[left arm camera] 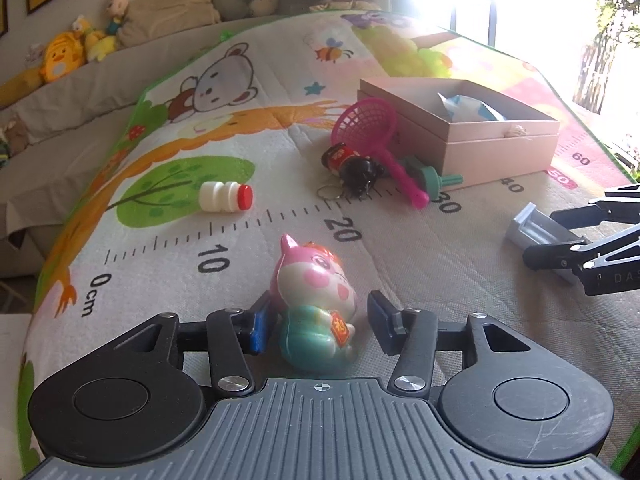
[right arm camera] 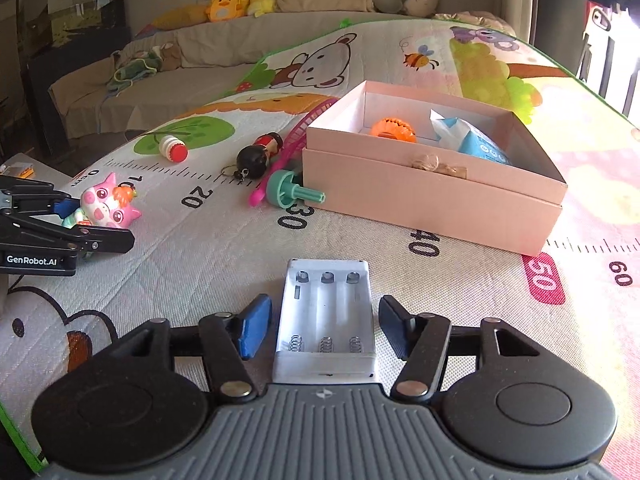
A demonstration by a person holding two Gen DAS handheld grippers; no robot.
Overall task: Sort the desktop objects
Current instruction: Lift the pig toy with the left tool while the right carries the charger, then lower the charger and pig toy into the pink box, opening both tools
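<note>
Pink-and-teal cat figurine (left arm camera: 316,304) lies on the play mat (left arm camera: 420,248) between the left tongs (left arm camera: 318,322); left blue pad seems to touch it, right pad clear, so no grip. White battery holder (right arm camera: 326,320) lies flat between the right tongs (right arm camera: 324,326), gaps on both sides, tongs open. Pink box (right arm camera: 432,192) further back holds an orange toy (right arm camera: 392,129) and a blue packet (right arm camera: 476,140). Pink net scoop (left arm camera: 372,136), doll keychain (left arm camera: 352,164), teal peg (right arm camera: 292,192) sit beside the box; small white bottle (left arm camera: 226,197) apart to the left.

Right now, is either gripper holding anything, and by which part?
Nothing is gripped. The left gripper straddles the pig figurine; the right gripper straddles the battery holder, gaps visible.
</note>
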